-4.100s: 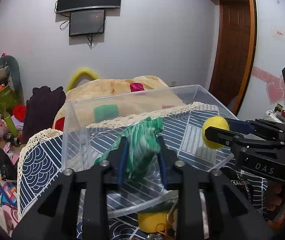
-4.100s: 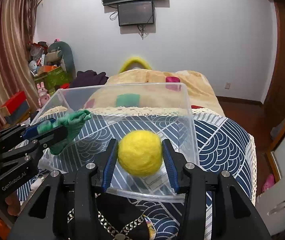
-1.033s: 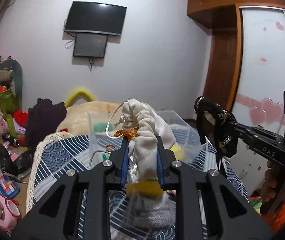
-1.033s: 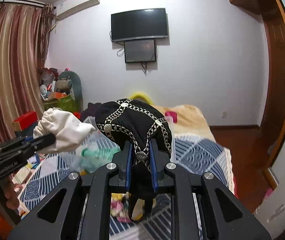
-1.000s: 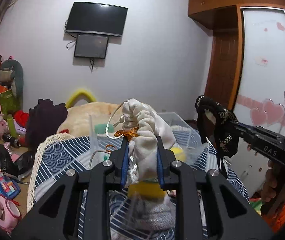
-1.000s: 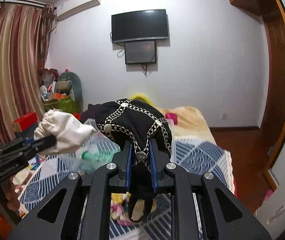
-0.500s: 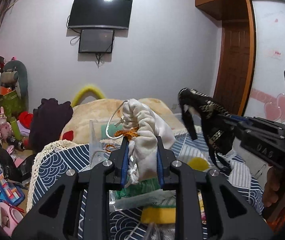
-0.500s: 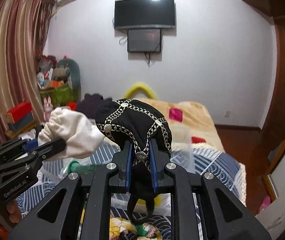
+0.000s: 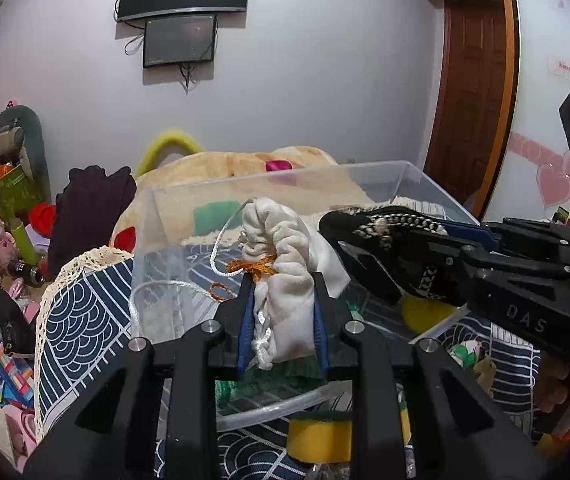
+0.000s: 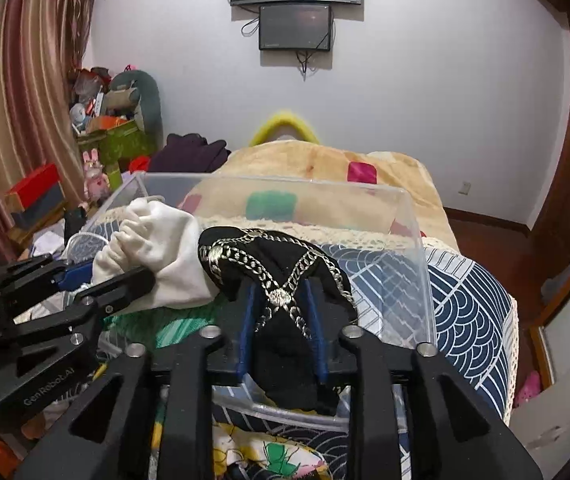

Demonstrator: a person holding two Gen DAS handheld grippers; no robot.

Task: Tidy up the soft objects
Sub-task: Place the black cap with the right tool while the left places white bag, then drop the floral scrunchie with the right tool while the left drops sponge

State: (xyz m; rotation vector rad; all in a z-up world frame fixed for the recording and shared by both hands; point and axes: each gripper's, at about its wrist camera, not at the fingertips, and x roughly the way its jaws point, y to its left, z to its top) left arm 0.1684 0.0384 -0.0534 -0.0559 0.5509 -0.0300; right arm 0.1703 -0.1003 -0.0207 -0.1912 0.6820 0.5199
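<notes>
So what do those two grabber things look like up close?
Both are chunky matte black plastic with silver screw heads. Each has two long fingers lined with blue pads. The left gripper has "GenRobot.AI" in grey letters on its side, and the right gripper says "DAS". No cables show.
</notes>
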